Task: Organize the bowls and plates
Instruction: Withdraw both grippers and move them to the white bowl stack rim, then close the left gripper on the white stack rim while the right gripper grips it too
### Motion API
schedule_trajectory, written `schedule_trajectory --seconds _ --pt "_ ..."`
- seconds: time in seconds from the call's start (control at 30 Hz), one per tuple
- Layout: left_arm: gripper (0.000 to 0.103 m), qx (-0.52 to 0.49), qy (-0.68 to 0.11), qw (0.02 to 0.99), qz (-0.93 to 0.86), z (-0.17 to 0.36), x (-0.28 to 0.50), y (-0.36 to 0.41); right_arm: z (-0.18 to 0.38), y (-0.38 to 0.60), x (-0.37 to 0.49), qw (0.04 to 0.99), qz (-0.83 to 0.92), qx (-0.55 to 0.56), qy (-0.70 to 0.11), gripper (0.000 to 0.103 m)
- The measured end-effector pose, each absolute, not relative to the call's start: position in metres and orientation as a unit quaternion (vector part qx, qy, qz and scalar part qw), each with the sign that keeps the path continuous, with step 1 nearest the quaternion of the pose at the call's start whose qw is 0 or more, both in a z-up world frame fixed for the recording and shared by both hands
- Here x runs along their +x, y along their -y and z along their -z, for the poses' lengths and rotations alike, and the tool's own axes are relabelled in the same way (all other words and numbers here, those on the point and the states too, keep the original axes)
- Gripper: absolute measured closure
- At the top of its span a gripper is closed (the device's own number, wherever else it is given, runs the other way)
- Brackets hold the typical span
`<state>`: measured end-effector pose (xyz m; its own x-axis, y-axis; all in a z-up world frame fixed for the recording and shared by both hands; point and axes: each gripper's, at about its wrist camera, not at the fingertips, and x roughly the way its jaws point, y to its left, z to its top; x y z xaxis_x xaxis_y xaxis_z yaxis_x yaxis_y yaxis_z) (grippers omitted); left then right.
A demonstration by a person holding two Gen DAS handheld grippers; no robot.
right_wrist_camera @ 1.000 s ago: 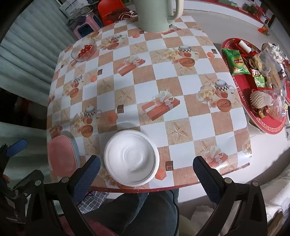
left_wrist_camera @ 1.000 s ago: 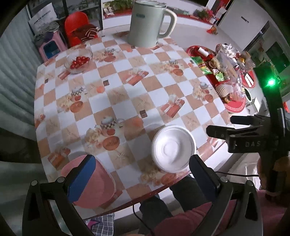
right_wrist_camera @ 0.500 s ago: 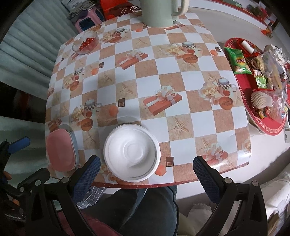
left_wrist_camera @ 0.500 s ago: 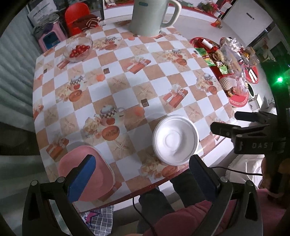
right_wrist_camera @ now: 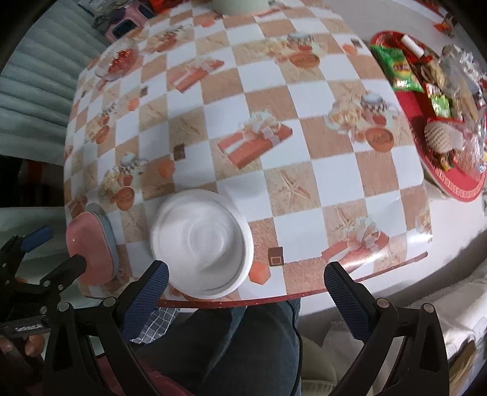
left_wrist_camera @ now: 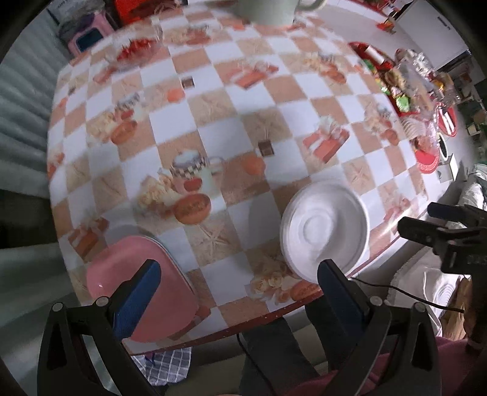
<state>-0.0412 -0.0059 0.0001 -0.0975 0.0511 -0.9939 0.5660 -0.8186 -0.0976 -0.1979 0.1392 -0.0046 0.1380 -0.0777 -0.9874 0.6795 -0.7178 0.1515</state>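
Below, in the left wrist view, the left gripper fills the bottom of the frame with its blue-padded fingers spread wide and nothing between them. One pad overlaps the pink plate at lower left; whether it touches the plate cannot be told. The other pad sits just under the white bowl at lower right. Both dishes lie near the front edge of the table, well apart from each other.

Only this view shows the right gripper from the side, at the right edge of the frame, off the table beside the bowl. It also shows the base of a jug at top centre and a glass bowl of red fruit at upper left, both blurred.

Likewise, in the right wrist view the right gripper is wide open and holds nothing, its pads at the bottom of the frame. The left pad overlaps the near rim of the white bowl; the right pad hangs over the table edge. The pink plate appears edge-on at left, with a grey layer under it that the left view barely shows. At far left the left gripper is seen next to the plate. A red tray of snacks fills the upper right, far clearer here.
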Motion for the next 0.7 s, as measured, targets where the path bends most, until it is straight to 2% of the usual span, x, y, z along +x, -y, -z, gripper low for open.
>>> schedule_trajectory --seconds 0.37,0.7 --pt "0.000 0.683 -0.261 0.170 0.661 0.059 -0.070 -0.014 0.064 -0.143 -0.206 0.285 0.574 0.729 -0.239 0.000" --pt "0.000 0.695 -0.266 0.186 0.641 0.084 -0.076 -0.015 0.088 -0.137 -0.218 0.286 0.556 0.747 -0.225 0.000"
